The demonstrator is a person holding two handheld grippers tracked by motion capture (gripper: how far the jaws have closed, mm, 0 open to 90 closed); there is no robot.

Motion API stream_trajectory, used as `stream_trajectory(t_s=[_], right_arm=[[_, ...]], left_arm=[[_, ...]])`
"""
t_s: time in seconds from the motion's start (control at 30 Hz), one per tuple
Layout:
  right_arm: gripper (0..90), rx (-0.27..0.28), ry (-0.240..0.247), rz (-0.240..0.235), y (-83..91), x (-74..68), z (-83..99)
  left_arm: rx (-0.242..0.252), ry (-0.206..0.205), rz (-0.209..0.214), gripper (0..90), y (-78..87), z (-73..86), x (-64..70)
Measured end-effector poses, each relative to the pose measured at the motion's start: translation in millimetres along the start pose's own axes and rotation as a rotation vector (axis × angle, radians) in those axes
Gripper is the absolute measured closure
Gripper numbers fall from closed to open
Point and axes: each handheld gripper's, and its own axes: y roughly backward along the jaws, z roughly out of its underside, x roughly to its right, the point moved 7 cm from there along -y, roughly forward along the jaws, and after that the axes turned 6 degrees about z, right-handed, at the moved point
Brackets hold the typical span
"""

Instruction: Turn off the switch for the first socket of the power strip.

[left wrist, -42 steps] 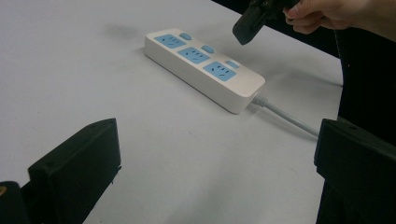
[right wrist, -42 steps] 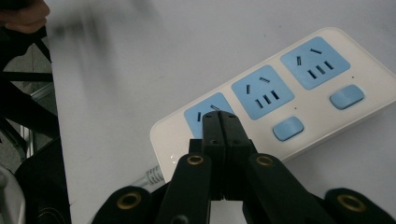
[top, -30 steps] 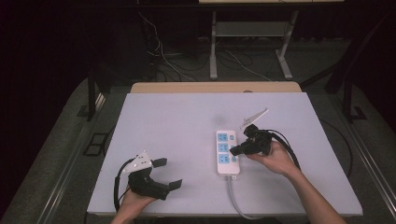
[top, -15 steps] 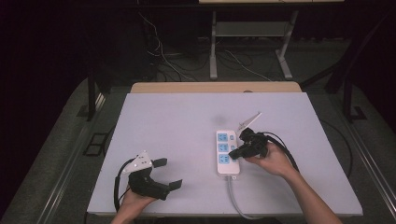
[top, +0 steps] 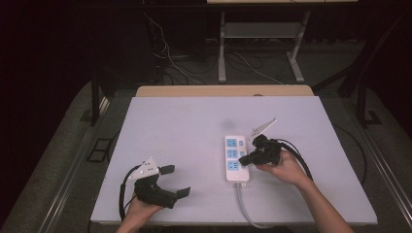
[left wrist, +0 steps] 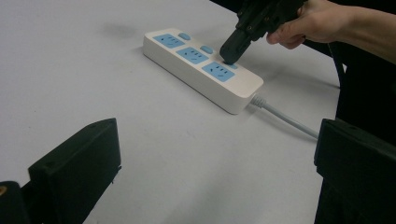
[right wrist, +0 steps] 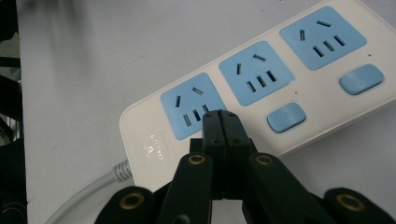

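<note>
The white power strip point(top: 237, 158) is lying right of centre on the counter point(top: 184, 131), its grey cord point(top: 245, 208) trailing toward the person's edge. Over the last second the right gripper point(top: 244, 159) has been dropping from just above the strip's right side and sliding in over it, so that its tip is now pressing down on the end nearest the cord. In the right gripper view its jaws are clenched flat together with nothing between them, and the joined tip is covering the spot where the third blue switch would sit, next to the nearest blue socket point(right wrist: 192, 105); the other two switches point(right wrist: 286, 117) are lying uncovered farther along. The left gripper view is showing the same contact from the side, the black tip meeting the strip beside the near socket. This suggests the press on that switch is under way or just landing, though whether it has clicked cannot be told. The left gripper point(top: 176, 180) is resting near the counter's front left corner, well apart from the strip, jaws released wide and holding nothing, unmoved through this stretch.
</note>
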Motion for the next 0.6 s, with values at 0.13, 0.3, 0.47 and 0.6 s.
stream_trajectory(t_s=[0.13,0.3,0.47,0.6], right_arm=[[90.0,-0.012,0.009,0.006,-0.7,-0.7,-0.1],[90.0,-0.006,0.007,0.006,-0.6,-0.8,0.2],[90.0,-0.008,0.036,0.019,-0.1,-1.9,-0.3],[90.0,-0.006,0.039,0.012,4.3,-2.6,-4.3]], left_arm=[[0.001,0.003,-0.002,0.0,0.3,0.2,-0.5],[0.0,0.002,-0.002,0.0,0.5,0.4,-0.6],[-0.001,0.003,0.0,0.0,0.4,0.3,-0.9],[-0.003,0.0,-0.005,0.0,0.4,0.4,-1.8]])
